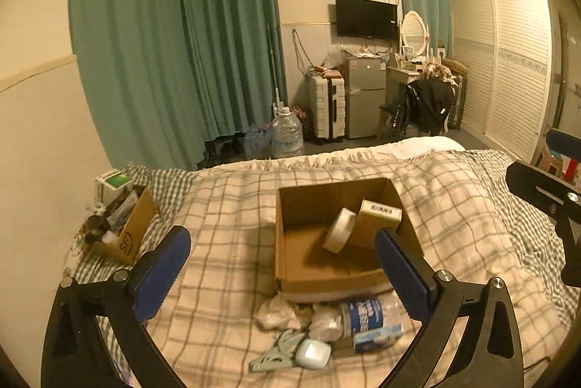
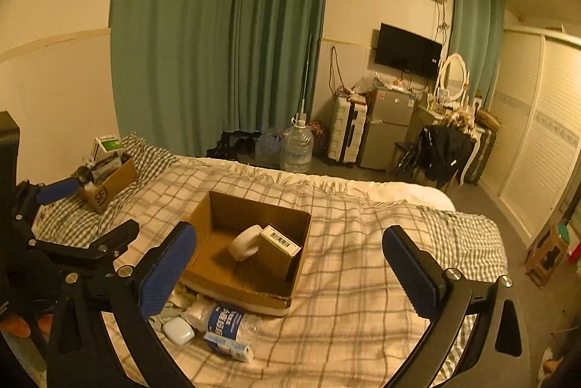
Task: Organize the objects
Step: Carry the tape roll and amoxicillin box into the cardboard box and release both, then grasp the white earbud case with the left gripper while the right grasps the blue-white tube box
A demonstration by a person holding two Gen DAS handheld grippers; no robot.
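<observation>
Both tongs, left [image 1: 283, 264] and right [image 2: 290, 261], apart, empty. Square cardboard box [image 1: 308, 264] holds tape roll [image 1: 340, 230] at 3 o'clock; crinkled bottle [image 1: 363, 313] at 6.

small cardboard box [image 2: 109, 186]: "SF" logo on side | green-topped carton [image 2: 277, 248]: barcode label, digits unreadable | water bottle [image 2: 227, 319]: blue label, characters too blurred to read

— What do we see of our own gear?
— Our left tongs [image 1: 282, 264]: black forked frames, silver round screws at the joints, fingers [image 1: 162, 275] padded in ribbed blue.
— And the right tongs [image 2: 289, 270]?
— Built the same: black arms, silver screws, long blue pads [image 2: 408, 270] with fine ridges.
</observation>
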